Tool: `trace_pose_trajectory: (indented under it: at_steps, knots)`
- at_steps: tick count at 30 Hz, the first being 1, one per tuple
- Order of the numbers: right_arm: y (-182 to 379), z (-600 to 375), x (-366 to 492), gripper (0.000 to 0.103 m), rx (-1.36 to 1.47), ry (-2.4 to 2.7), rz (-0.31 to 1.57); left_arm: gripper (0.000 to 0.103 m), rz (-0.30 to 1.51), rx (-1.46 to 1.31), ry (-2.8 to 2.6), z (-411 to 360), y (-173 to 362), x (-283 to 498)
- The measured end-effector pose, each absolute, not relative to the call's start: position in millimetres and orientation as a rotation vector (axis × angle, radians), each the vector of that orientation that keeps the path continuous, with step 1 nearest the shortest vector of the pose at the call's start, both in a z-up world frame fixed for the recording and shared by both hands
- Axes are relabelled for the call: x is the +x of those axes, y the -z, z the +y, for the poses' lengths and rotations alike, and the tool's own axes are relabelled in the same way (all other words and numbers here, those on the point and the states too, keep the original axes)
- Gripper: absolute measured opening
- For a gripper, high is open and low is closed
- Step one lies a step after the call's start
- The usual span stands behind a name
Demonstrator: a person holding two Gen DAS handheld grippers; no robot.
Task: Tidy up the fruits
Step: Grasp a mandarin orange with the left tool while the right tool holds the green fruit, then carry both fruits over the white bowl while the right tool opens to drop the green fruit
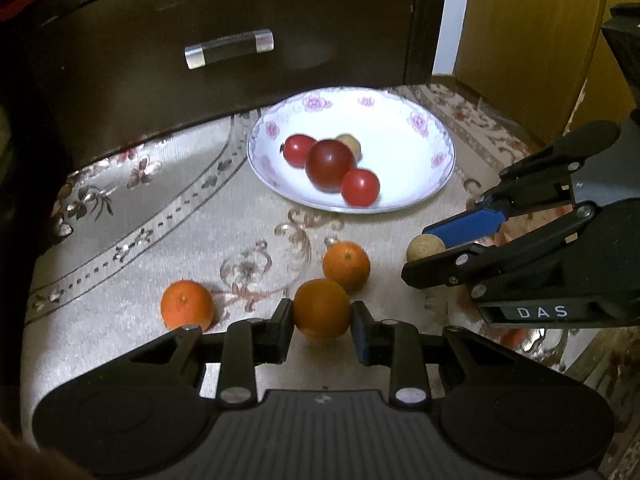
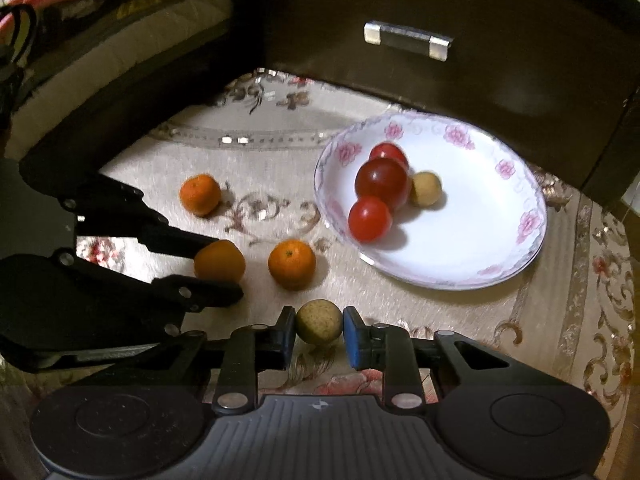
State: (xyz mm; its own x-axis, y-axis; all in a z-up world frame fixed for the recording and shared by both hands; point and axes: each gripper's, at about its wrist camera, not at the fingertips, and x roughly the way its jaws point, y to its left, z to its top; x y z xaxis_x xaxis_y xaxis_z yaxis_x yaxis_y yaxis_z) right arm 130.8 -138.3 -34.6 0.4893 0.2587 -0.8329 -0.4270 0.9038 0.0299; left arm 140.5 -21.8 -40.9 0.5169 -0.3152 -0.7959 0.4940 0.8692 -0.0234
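Left tool [image 1: 322, 316] pinches a smooth round tangerine [image 1: 322, 309] on the embroidered cloth [image 1: 120, 240]; right tool [image 2: 319, 330] clamps a rough tan longan [image 2: 319, 321] near the glossy floral plate [image 2: 480, 248].

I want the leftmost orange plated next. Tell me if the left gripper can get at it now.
Probably not yet: the left gripper is shut on another orange. The leftmost orange sits alone on the cloth, nothing blocking it, so it looks reachable after unloading.
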Motion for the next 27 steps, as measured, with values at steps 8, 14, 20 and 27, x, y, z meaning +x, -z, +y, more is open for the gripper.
trace_pose_trajectory:
  at_steps: [8, 14, 20, 27]
  knots:
    - [20, -147, 134, 0.021, -0.157, -0.392, 0.938, 0.036, 0.865, 0.212, 0.501, -35, 27, 148]
    - [9, -156, 138, 0.021, -0.143, -0.361, 0.898, 0.036, 0.833, 0.216, 0.493, -48, 17, 161]
    - [5, -168, 153, 0.022, -0.124, -0.305, 0.873, 0.036, 0.816, 0.223, 0.475, -61, 18, 178]
    - [11, -175, 166, 0.022, -0.125, -0.263, 0.863, 0.036, 0.821, 0.230, 0.466, -67, 26, 191]
